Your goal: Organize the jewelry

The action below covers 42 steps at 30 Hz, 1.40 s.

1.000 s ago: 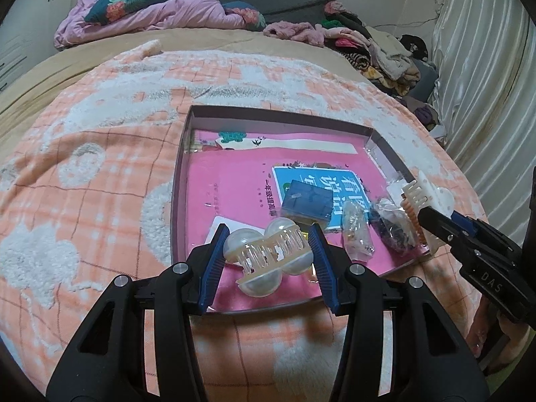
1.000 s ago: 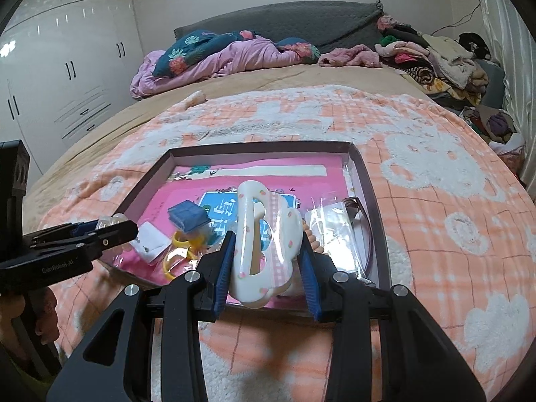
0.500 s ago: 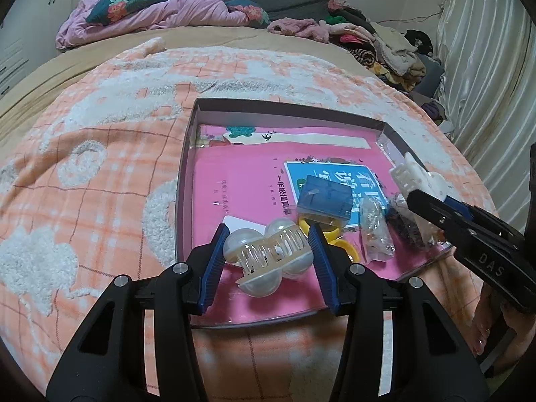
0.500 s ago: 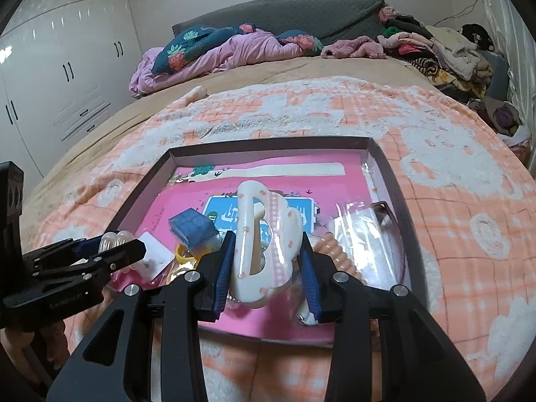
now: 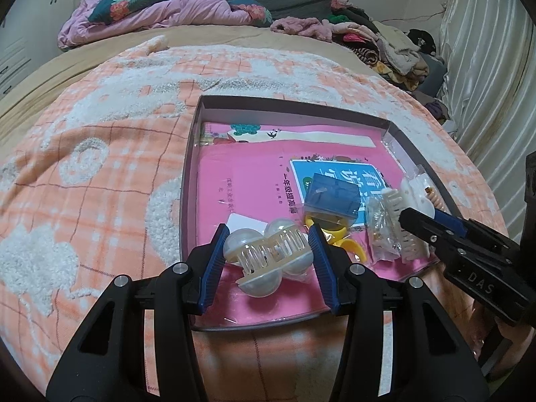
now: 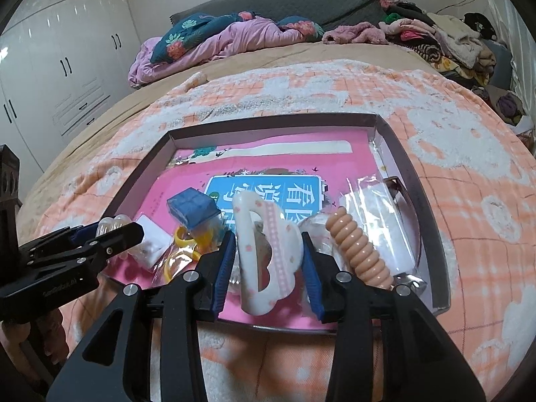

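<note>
Pearly claw clip (image 5: 268,257) pinched in left gripper (image 5: 266,261), pink-dotted clip (image 6: 266,254) in right gripper (image 6: 268,269); probably slippery, could pop loose onto tray (image 5: 192,174).

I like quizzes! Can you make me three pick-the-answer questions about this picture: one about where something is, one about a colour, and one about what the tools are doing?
1. Where is the little blue box?
A. inside the tray
B. on the pillows
C. on the floor

2. What colour is the spiral hair tie?
A. green
B. peach
C. black

3. What is the left tool doing?
A. hanging open and empty
B. squeezing a pearl hair claw
C. holding a book

Answers:
1. A, the box sits inside the tray, on the pink book.
2. B, its coils are peach beside the right tool.
3. B, the pearl hair claw is gripped between its blue pads; the right tool grips a white hair claw.
</note>
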Available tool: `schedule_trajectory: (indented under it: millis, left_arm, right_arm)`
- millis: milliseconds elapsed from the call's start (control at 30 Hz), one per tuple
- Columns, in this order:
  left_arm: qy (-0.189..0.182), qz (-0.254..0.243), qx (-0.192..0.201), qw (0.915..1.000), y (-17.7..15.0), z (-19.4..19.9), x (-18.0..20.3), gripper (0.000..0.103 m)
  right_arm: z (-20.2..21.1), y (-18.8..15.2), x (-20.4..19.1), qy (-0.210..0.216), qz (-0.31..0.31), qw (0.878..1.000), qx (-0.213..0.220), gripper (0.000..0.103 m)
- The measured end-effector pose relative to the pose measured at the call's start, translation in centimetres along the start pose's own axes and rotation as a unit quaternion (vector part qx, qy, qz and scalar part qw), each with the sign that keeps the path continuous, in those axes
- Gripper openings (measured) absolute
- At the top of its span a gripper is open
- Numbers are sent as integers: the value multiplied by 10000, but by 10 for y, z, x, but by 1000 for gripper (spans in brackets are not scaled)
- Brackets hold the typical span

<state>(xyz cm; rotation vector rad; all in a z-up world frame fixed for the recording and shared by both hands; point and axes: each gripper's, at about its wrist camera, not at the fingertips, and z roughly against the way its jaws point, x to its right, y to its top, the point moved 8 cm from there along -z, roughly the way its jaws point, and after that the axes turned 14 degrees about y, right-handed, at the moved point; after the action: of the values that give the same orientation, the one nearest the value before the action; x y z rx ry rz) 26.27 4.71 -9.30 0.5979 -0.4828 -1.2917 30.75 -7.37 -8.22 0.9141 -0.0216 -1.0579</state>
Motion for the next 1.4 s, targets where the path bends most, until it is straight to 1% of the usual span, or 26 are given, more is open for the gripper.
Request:
schedule_trajectory:
  millis: [67, 133, 167, 200, 233, 267, 300, 333, 400, 467, 533, 567, 633, 700, 733, 767, 800, 967, 1133, 1400]
  left_arm:
    - [-2, -15, -25, 10000, -1, -1, 0, 40]
    - [15, -35, -17, 10000, -1, 0, 0, 44]
    - [26, -42, -6, 10000, -1, 2, 0, 48]
    - [27, -51, 2, 10000, -1, 4, 1, 52]
    - [9, -57, 28, 10000, 0, 7, 1, 55]
    - [11, -61, 67, 10000, 0, 11, 2, 57]
    - [15, -67, 95, 9999, 1, 15, 3, 60]
    - [9, -73, 135, 9999, 2, 21, 4, 62]
    - [-19, -63, 201, 9998, 4, 31, 5, 66]
    - [-22, -71, 272, 9996, 5, 42, 6, 70]
    - [-18, -88, 381, 9992, 7, 57, 7, 80]
    - [-22, -92, 418, 9991, 8, 62, 8, 81]
    - [-42, -93, 513, 9986, 10, 75, 9, 89]
    - [-33, -104, 579, 9983, 12, 85, 11, 94]
    - [-30, -109, 609, 9981, 12, 90, 11, 94]
    - [-33, -106, 637, 9979, 11, 97, 12, 94]
    - [-37, -105, 639, 9979, 11, 100, 13, 94]
    - [1, -102, 666, 9977, 2, 118, 15, 94]
    - [37, -110, 631, 9979, -18, 128, 13, 94]
    - [128, -120, 518, 9985, -52, 127, 10, 94]
  right_arm:
    - [5, 0, 0, 0, -1, 10000, 35, 39]
    - [11, 0, -1, -5, 19, 10000, 73, 40]
    - [16, 0, -2, -23, 35, 9999, 100, 45]
    - [20, 0, -3, -47, 45, 9999, 131, 52]
    - [27, 1, -5, -47, 68, 9998, 205, 55]
    - [32, 2, -6, -35, 88, 9996, 259, 61]
    - [38, 2, -8, -35, 108, 9994, 313, 65]
    - [47, 3, -11, -44, 145, 9991, 393, 67]
    - [59, 5, -14, -46, 187, 9987, 474, 74]
    - [75, 6, -19, -19, 231, 9981, 572, 76]
    - [91, 6, -23, -16, 254, 9972, 704, 84]
    - [99, 6, -24, -25, 261, 9966, 777, 88]
    - [114, 6, -27, 1, 277, 9958, 869, 88]
    - [127, 4, -30, 1, 278, 9953, 925, 89]
    - [132, 3, -32, 5, 283, 9951, 952, 90]
    - [137, 1, -33, 4, 294, 9947, 990, 95]
    - [142, 1, -34, -8, 302, 9943, 1027, 97]
    - [164, -12, -39, -27, 311, 9931, 1127, 98]
    - [176, -30, -35, -162, 285, 9933, 1109, 98]
    - [169, -71, -22, -457, 162, 9952, 845, 98]
